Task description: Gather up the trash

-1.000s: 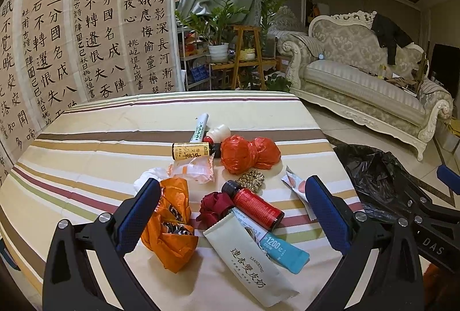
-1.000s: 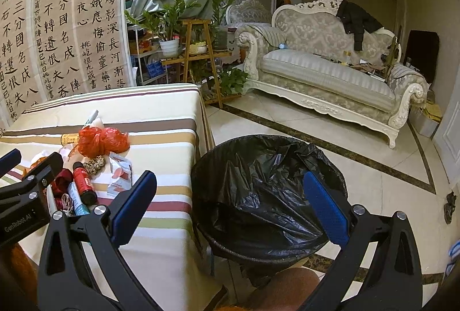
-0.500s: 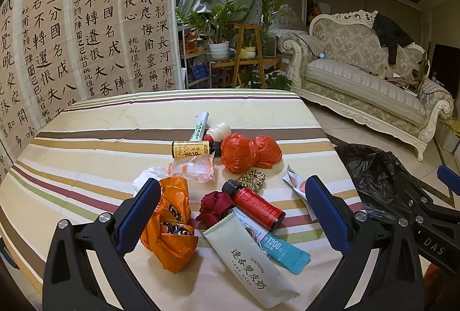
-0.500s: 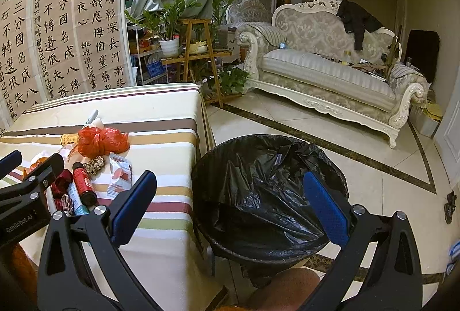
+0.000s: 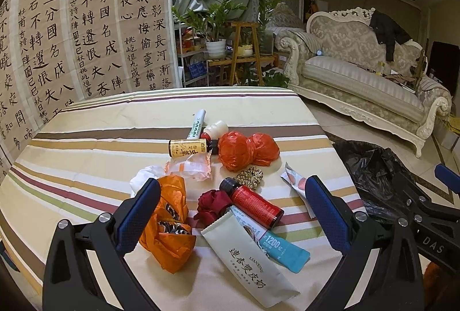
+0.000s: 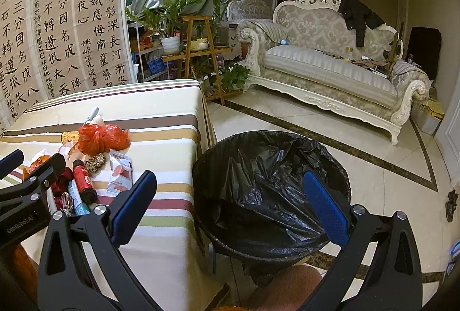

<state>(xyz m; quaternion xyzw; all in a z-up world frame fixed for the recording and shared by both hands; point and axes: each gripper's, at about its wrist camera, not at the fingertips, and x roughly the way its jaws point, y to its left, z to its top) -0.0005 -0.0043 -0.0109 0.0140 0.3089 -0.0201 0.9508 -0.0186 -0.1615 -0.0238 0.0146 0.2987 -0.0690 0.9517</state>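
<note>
Trash lies in a pile on the striped table (image 5: 86, 150): a crumpled orange bag (image 5: 169, 227), a red bottle (image 5: 251, 203), a cream pouch (image 5: 247, 259), a blue sachet (image 5: 284, 249), red crumpled bags (image 5: 247, 150), a yellow-labelled bottle (image 5: 188, 148) and a small wrapper (image 5: 296, 181). My left gripper (image 5: 230, 213) is open and empty, just above the near side of the pile. My right gripper (image 6: 230, 204) is open and empty, over the black-lined bin (image 6: 270, 184) beside the table's right edge.
A white tube (image 5: 197, 125), a small white bottle (image 5: 217, 128), a clear wrapper (image 5: 189, 165) and a white tissue (image 5: 145, 175) also lie on the table. A sofa (image 6: 330, 66) and a plant stand (image 6: 201, 52) stand farther off across the tiled floor.
</note>
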